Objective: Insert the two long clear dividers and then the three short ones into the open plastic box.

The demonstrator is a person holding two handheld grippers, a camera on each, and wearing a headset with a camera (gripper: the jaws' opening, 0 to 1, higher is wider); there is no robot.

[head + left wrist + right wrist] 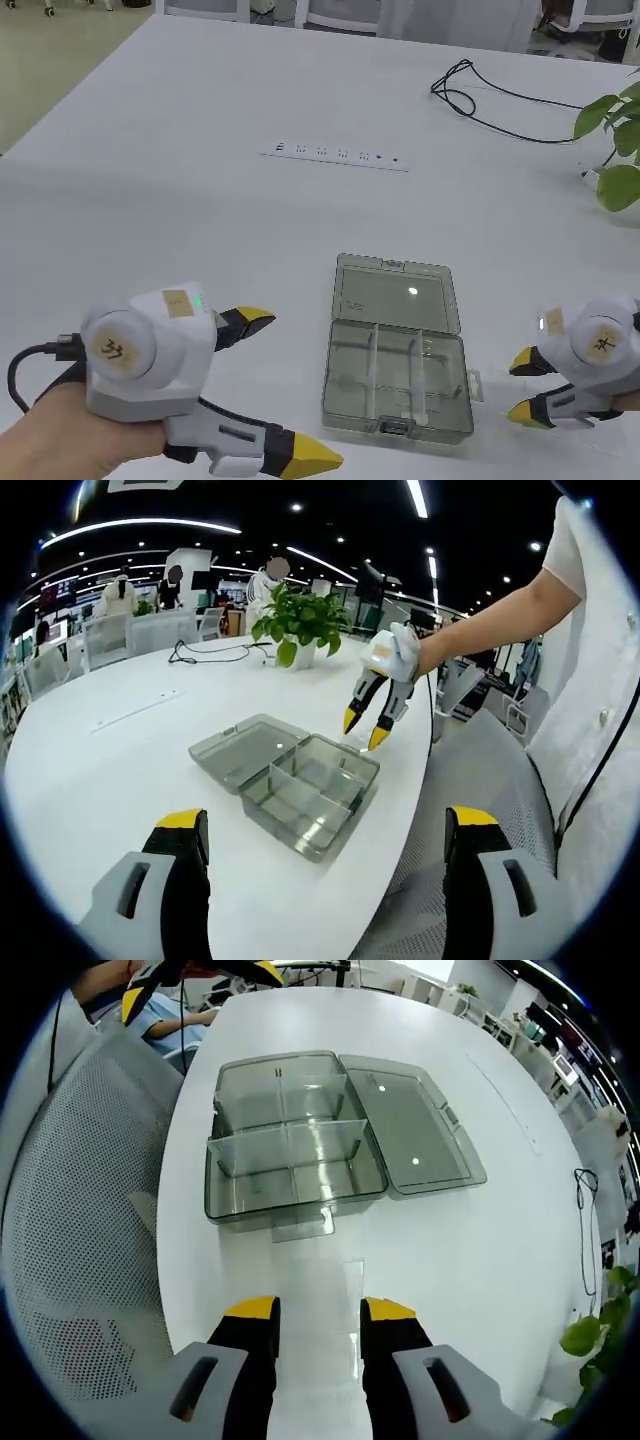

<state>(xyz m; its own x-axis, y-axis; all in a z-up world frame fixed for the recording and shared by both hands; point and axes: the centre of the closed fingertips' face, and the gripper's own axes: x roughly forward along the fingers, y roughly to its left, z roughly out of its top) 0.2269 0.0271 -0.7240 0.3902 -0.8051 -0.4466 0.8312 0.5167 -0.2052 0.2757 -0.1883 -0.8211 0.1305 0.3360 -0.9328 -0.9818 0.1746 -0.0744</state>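
The box point(350, 418) sat on the white table point(200, 220) close to the near edge, between the two grippers. Its lid point(397, 292) was folded flat away from the person, which left the tray open from above and within easy reach of both sides. Clear dividers point(372, 360) stood upright inside: the head view showed two long lines running front to back, with fainter cross pieces between them. Clear plastic against clear plastic made the number of short ones hard to tell.

The left gripper point(283, 388) hovered just off the table to the left of the box, its jaws spread wide with nothing between them. The right gripper point(527, 387) hung near the right side of the box, its jaws a little apart and also empty, the tips pointing toward the tray. Neither touched the box. Flanking it this way probably kept both within reach of the tray without blocking the downward view of the slots.

Since the partitions seemed seated and neither gripper carried a piece, the task looked nearly or fully done. A loose or tilted short divider was the likeliest remaining fault.
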